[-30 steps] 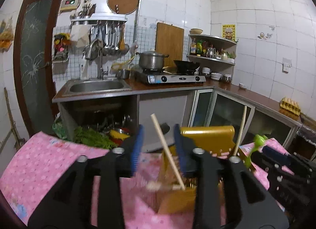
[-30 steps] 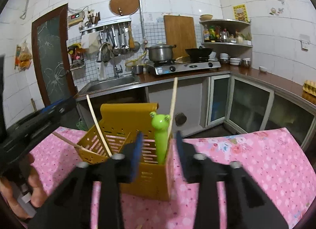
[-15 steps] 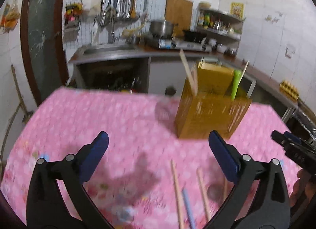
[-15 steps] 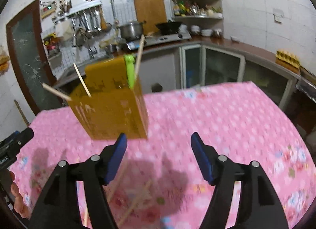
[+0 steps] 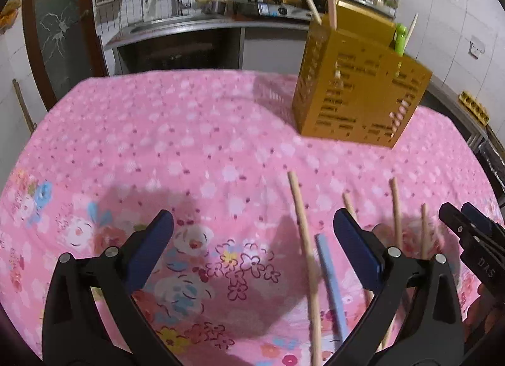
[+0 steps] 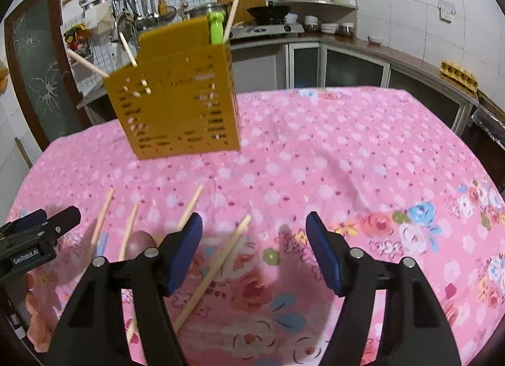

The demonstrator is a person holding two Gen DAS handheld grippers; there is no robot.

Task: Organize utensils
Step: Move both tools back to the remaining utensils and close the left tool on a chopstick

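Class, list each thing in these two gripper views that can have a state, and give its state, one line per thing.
Left gripper: jaws wide open after just opening, nothing between them.
Right gripper: open after just opening, empty.
Yellow utensil holder: upright on the cloth, partly filled.
Green utensil: standing in the holder.
Loose chopsticks: lying flat on the cloth.
Blue stick: lying flat beside a chopstick.
Pink tablecloth: spread over the table.

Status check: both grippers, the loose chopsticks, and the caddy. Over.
Left gripper and right gripper open, empty, jaws just widened. Chopsticks loose on cloth. Yellow caddy upright, partly filled. Nothing blocking.
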